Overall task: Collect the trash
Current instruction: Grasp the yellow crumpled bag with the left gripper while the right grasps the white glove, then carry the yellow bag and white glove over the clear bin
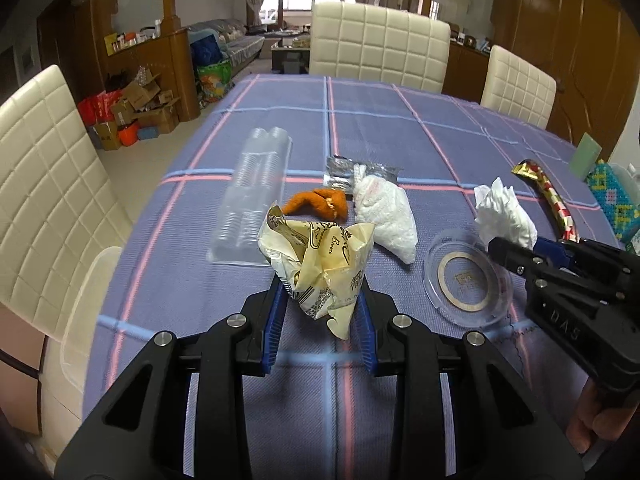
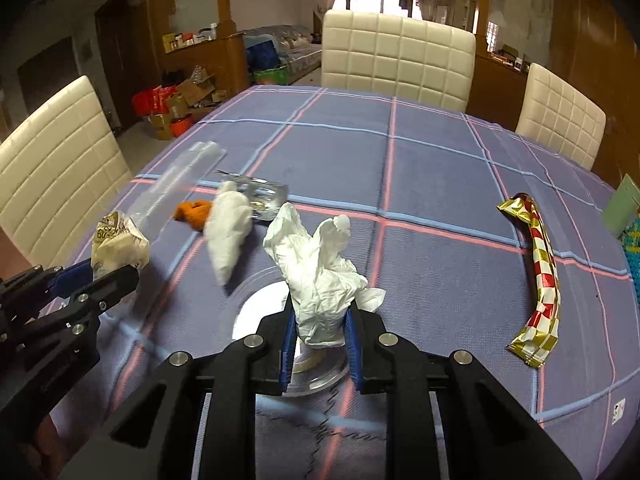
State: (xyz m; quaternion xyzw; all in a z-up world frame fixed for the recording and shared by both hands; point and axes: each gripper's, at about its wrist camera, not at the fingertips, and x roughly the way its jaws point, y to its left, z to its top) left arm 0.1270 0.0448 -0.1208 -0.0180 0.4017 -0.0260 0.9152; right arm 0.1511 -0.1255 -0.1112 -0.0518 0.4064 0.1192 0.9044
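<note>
My left gripper (image 1: 322,300) is shut on a crumpled cream food wrapper (image 1: 320,260), held just above the plaid tablecloth (image 1: 400,140). In the right wrist view the same wrapper (image 2: 118,246) shows at the left in the left gripper (image 2: 100,276). My right gripper (image 2: 320,328) is shut on a crumpled white tissue (image 2: 320,280), raised over a clear plastic lid (image 2: 256,312). From the left wrist view that tissue (image 1: 506,212) sits in the right gripper (image 1: 516,250) above the lid (image 1: 468,280).
On the cloth lie a clear plastic tray (image 1: 256,196), an orange peel (image 1: 320,202), a white bag (image 1: 384,212), a silver foil wrapper (image 1: 344,170) and a red-and-gold checked wrapper (image 2: 540,280). Cream chairs (image 1: 380,44) ring the table. A green knitted item (image 1: 612,200) sits at the right edge.
</note>
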